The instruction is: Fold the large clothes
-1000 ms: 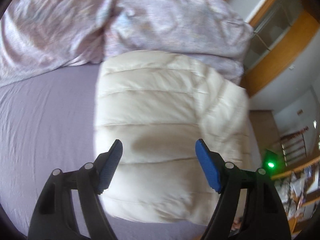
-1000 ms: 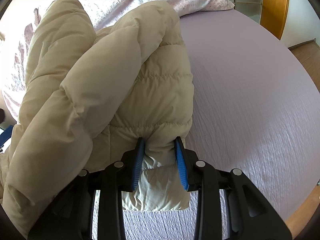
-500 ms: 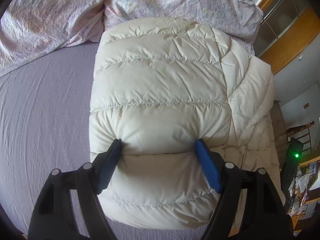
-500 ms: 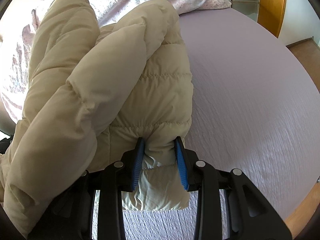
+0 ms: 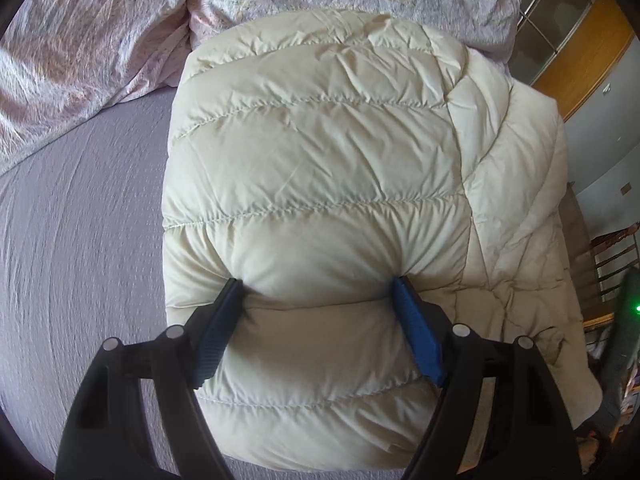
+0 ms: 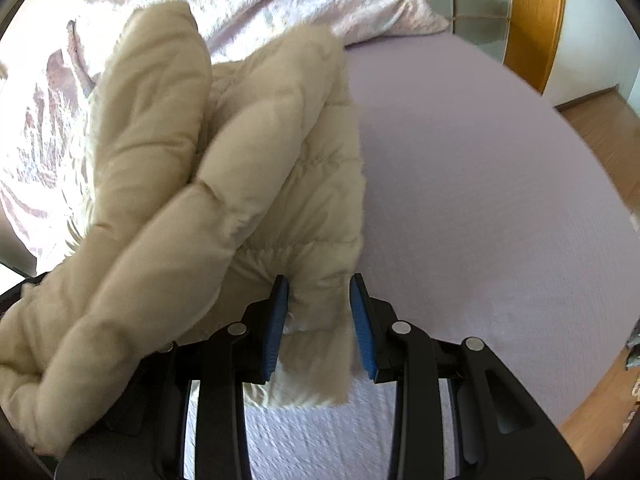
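A cream quilted puffer jacket lies folded into a thick block on a lilac bed sheet. My left gripper is wide open, its blue-padded fingertips pressed down into the jacket's top. In the right wrist view the same jacket bulges up at the left, and my right gripper is shut on a fold at its edge, pads close on either side of the fabric. That view is blurred.
A crumpled pink floral duvet lies at the head of the bed, behind the jacket. A wooden bed frame and wooden floor show past the mattress edge. Furniture stands at the right.
My left gripper came down onto the jacket and now presses into it. My right gripper's jaws have spread slightly around the fold, and the view has shifted and blurred.
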`<state>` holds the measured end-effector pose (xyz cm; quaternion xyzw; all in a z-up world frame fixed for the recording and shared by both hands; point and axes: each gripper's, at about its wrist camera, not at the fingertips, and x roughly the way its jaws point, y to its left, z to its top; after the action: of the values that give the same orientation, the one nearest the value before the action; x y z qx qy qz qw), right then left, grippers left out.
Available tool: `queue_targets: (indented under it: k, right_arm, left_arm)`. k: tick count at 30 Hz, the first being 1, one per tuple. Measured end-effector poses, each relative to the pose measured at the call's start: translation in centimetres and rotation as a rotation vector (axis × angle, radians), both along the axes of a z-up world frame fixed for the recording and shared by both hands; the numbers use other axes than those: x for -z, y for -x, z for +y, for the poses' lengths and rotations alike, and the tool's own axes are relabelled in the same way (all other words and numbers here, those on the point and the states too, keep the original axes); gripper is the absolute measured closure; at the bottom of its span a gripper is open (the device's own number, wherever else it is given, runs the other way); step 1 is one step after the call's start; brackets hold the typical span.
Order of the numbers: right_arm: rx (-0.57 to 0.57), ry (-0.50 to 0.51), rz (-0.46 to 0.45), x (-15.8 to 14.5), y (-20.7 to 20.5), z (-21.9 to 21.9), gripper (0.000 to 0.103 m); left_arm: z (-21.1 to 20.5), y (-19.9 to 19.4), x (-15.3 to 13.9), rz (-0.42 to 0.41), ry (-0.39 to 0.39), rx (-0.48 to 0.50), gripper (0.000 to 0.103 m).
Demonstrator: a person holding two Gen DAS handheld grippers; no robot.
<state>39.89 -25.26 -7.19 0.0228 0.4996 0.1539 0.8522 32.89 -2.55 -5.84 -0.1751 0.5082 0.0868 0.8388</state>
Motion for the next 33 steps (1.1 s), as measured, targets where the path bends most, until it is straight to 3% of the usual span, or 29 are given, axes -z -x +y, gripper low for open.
queue_targets:
  k: [7, 14, 23, 29, 33]
  right_arm:
    - [0.084, -0.020, -0.130, -5.2, 1.4, -3.9, 0.070]
    - [-0.054, -0.082, -0.173, -9.4, 1.5, -0.6, 0.070]
    - [-0.201, -0.074, -0.138, -9.6, 0.5, 7.3, 0.070]
    - [-0.214, -0.056, -0.119, -8.4, 0.0, 8.8, 0.070]
    - [-0.170, 0.023, -0.084, -6.4, -0.3, 8.4, 0.070]
  left_arm:
    - [-0.9, -0.8, 0.9, 0.017, -0.029, 0.011, 0.024]
    - [-1.1, -1.4, 1.2, 0.022, -0.025, 0.017, 0.024]
    - [-0.3, -1.5, 1.3, 0.016, -0.010, 0.022, 0.024]
    - [0.0, -1.1, 1.4, 0.013, -0.009, 0.030, 0.024]
    - [0.3, -1.0, 1.1, 0.005, -0.001, 0.035, 0.024]
